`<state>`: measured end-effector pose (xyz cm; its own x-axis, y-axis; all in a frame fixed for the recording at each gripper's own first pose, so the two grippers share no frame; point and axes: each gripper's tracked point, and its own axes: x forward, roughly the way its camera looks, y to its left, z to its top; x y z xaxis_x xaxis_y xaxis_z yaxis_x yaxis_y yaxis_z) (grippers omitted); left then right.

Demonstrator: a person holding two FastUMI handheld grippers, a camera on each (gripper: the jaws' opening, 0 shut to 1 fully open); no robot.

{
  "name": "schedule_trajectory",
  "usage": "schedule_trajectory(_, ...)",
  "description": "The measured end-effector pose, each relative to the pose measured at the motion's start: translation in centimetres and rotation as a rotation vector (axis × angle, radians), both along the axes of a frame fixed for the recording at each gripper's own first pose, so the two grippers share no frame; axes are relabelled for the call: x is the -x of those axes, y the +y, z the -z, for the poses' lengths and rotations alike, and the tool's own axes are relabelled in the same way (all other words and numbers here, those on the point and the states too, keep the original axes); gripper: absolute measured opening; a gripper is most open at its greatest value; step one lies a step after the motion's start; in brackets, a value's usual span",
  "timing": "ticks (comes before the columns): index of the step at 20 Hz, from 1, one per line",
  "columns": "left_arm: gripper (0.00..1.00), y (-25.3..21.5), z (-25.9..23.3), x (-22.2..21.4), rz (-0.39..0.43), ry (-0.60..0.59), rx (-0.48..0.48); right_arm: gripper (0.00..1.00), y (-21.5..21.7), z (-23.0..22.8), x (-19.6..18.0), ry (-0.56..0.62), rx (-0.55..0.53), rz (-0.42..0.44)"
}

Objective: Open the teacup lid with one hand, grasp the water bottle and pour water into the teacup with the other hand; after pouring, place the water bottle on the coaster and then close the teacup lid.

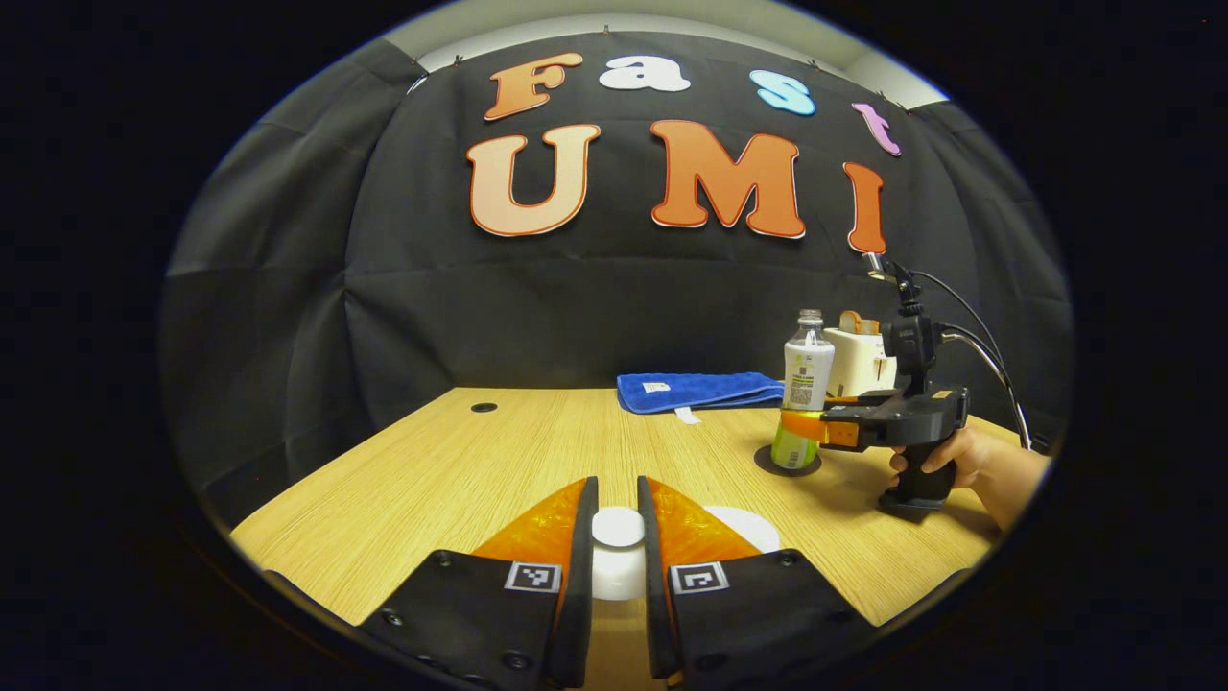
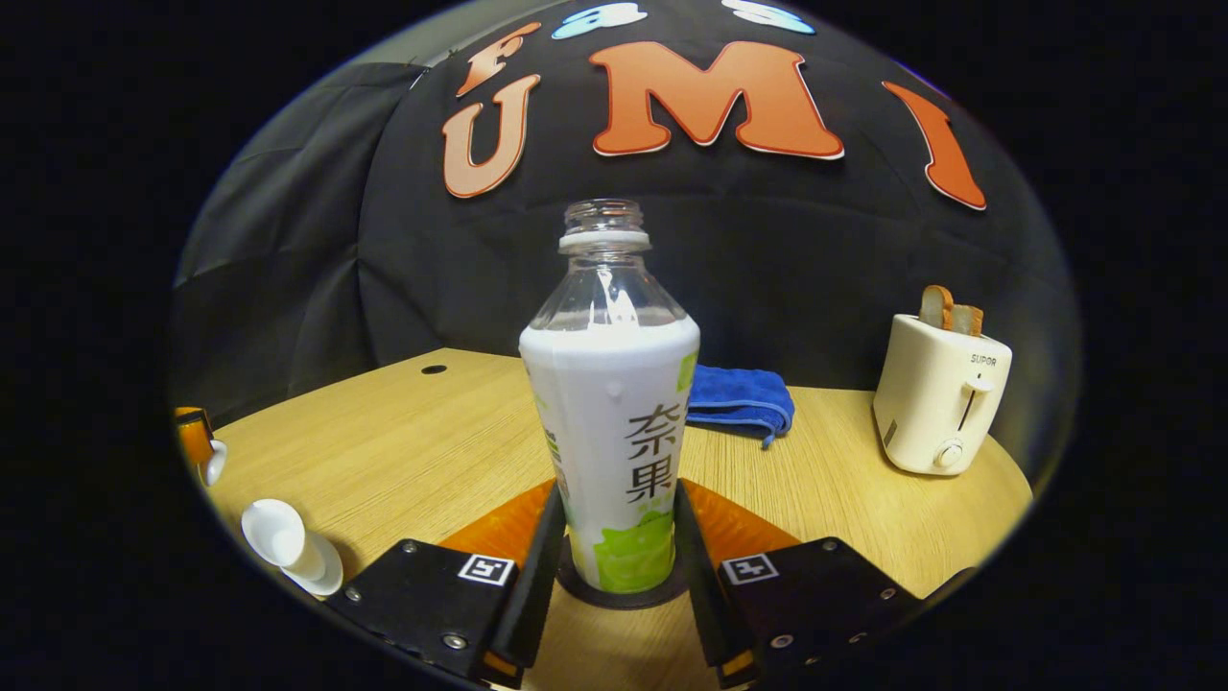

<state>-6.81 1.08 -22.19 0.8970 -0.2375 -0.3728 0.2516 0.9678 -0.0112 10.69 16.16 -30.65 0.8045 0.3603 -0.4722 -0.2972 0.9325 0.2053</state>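
Note:
My left gripper is shut on the white teacup lid, held by its knob low over the wooden table. Just right of it the white teacup peeks past one finger. In the right gripper view the teacup stands at the lower left, with the left gripper and the lid beyond it. The uncapped water bottle stands upright on a dark round coaster, and my right gripper is shut on its lower body. The left gripper view shows the bottle, the coaster and the right gripper.
A folded blue towel lies at the back of the table. A cream toaster with bread in it stands at the right. A hand holds the right gripper's handle. A small hole marks the table's far left.

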Motion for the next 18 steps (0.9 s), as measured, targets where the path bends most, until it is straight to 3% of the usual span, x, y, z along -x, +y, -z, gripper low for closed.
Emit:
schedule_trajectory(6, 0.28, -0.9, 0.1, -0.3, 0.014, -0.005, 0.005, 0.76, 0.0, -1.9, 0.7, -0.035, -0.02, -0.016)
schedule_trajectory(7, 0.28, -1.0, 0.0, -0.4, 0.014, -0.008, 0.005, 0.84, 0.0, -2.4, 0.8, -0.051, -0.021, -0.02)
schedule_trajectory(11, 0.28, -2.1, -0.6, -0.6, 0.026, -0.021, 0.024, 0.96, -1.1, -4.5, 1.7, -0.116, -0.021, -0.025)
schedule_trajectory(18, 0.28, -5.0, -0.1, -0.9, 0.067, -0.018, 0.051, 0.97, -4.2, -8.8, 3.6, -0.208, -0.072, 0.019)
